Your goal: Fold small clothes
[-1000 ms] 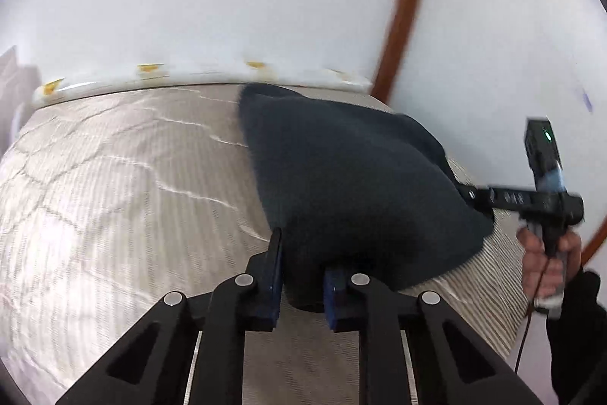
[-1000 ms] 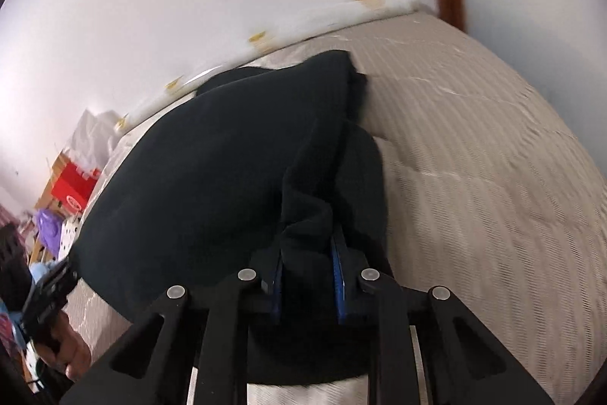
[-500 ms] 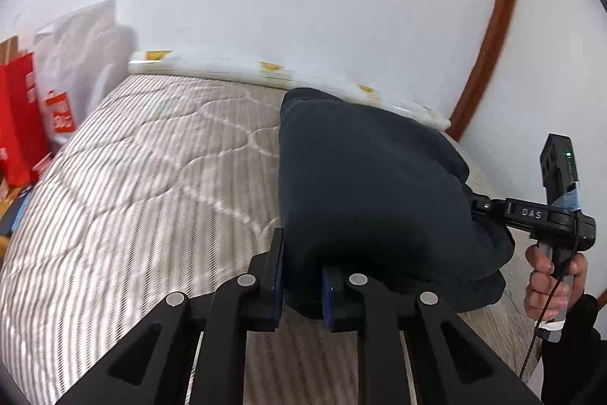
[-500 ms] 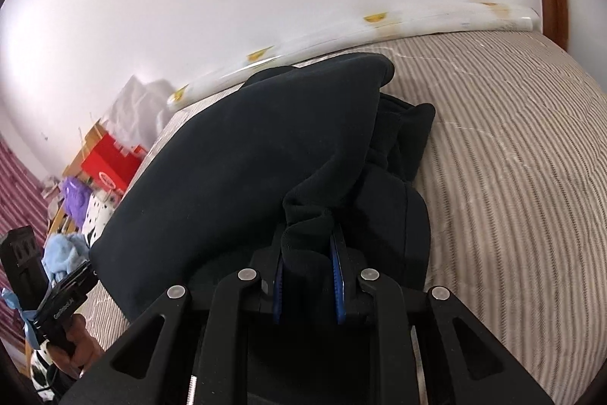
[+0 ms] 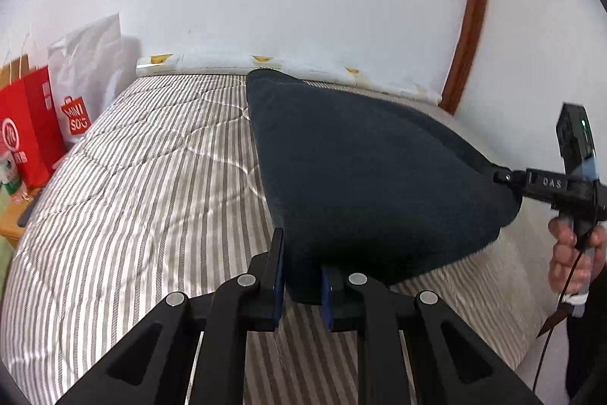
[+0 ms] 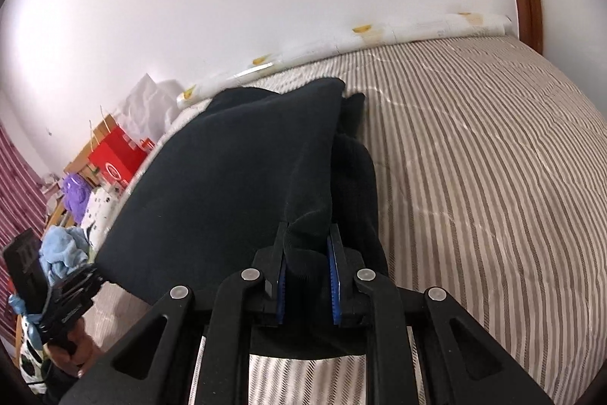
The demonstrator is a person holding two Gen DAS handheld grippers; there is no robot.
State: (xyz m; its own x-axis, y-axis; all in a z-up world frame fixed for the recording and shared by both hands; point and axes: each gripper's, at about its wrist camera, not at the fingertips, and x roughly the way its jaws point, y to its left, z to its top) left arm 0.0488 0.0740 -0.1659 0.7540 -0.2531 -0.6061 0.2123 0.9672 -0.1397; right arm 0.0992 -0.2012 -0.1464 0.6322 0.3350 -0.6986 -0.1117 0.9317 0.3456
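A dark navy garment (image 5: 364, 169) is stretched and lifted above the striped mattress (image 5: 144, 185). My left gripper (image 5: 301, 281) is shut on its near edge. My right gripper (image 6: 307, 264) is shut on another bunched edge of the same garment (image 6: 235, 177); it also shows at the right of the left wrist view (image 5: 504, 177), pinching the cloth. The left gripper shows at the lower left of the right wrist view (image 6: 91, 276). The far end of the garment touches the mattress near the wall. A loose fold (image 6: 353, 169) hangs below the right gripper.
Red and white shopping bags (image 5: 45, 124) stand beside the bed on the left. A rolled white sheet (image 5: 296, 67) lies along the wall. A brown door frame (image 5: 470, 14) stands at the far right. Clutter of toys and cloth (image 6: 72, 215) lies off the bed's left side.
Both grippers have moved with the garment, which is now pulled tauter between them and raised. The views have swung left, bringing the shopping bags into sight.
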